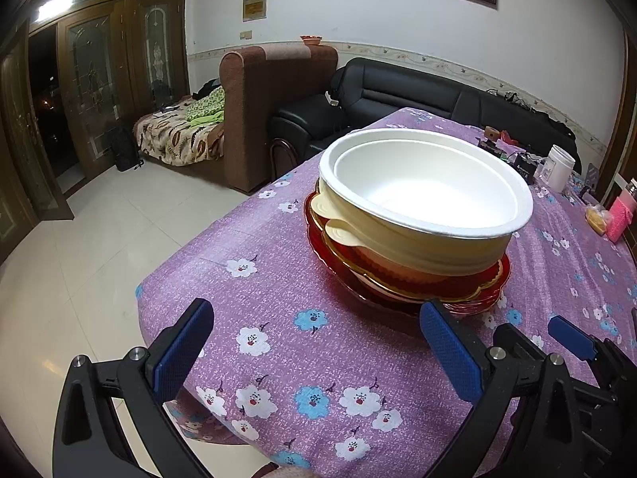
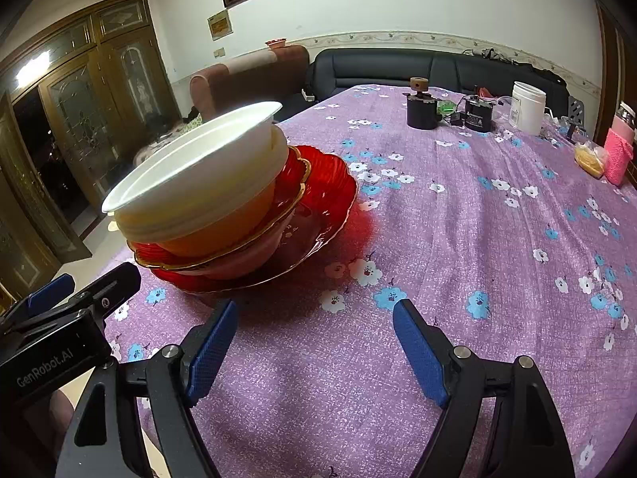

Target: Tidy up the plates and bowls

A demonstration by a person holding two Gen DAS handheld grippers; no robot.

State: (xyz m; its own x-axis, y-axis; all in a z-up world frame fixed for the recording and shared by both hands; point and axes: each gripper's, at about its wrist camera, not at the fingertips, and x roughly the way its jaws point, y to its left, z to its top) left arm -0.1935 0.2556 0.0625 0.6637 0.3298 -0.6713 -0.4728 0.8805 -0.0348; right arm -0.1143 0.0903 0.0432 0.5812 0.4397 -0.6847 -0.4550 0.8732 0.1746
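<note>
White bowl [image 1: 426, 183] nested in a cream bowl [image 1: 418, 247], stacked on red gold-rimmed plates [image 1: 477, 294], set near the table [image 1: 318, 358] front left corner, left tool [image 1: 318, 342] held wide apart and empty before the stack, right tool [image 1: 573, 338] partly seen beside it

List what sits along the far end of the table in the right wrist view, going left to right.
Black round pot with a wooden knob → small black battery with cables → white plastic jar → yellow item in a clear bag → pink knitted bottle cover.
</note>
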